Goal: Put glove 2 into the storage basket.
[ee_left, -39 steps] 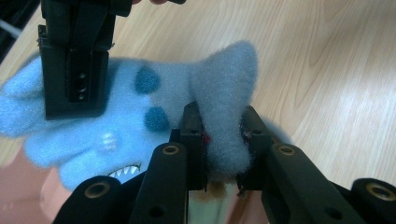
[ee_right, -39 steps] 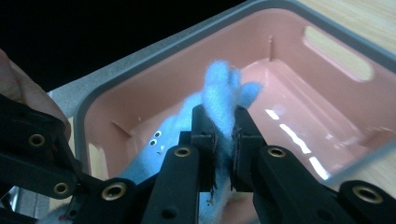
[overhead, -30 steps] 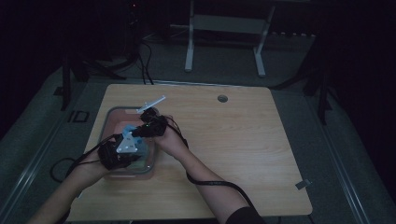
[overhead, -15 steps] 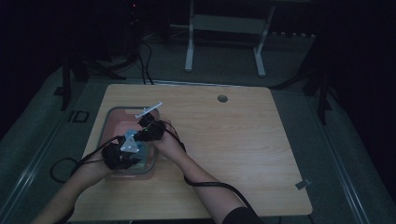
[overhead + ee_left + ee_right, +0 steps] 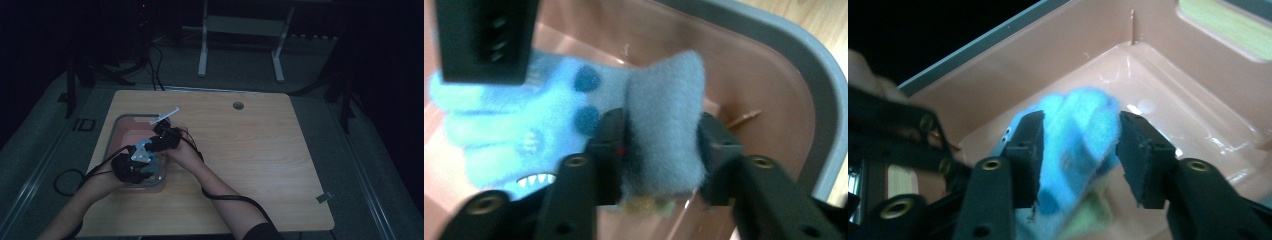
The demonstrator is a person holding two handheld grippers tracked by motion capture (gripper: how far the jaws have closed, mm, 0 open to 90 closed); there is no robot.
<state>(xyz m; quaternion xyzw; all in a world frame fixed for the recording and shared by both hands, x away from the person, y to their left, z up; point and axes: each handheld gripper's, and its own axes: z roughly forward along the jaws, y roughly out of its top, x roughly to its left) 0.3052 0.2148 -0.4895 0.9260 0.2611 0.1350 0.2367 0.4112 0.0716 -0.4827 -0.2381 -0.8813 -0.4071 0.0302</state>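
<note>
Both grippers down in pink bin (image 5: 118, 131), releasing blue sock (image 5: 514, 135). Left gripper (image 5: 663, 145) jaws just opening, cuff between, barely touching. Right gripper (image 5: 1080, 150) jaws opening, clear of fabric.

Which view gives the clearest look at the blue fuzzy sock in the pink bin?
The left gripper view: the blue sock lies spread there, with dark dots and a toothy print. In the right gripper view it is a blurred bunch between the jaws. In the high view the hands cover it.
</note>
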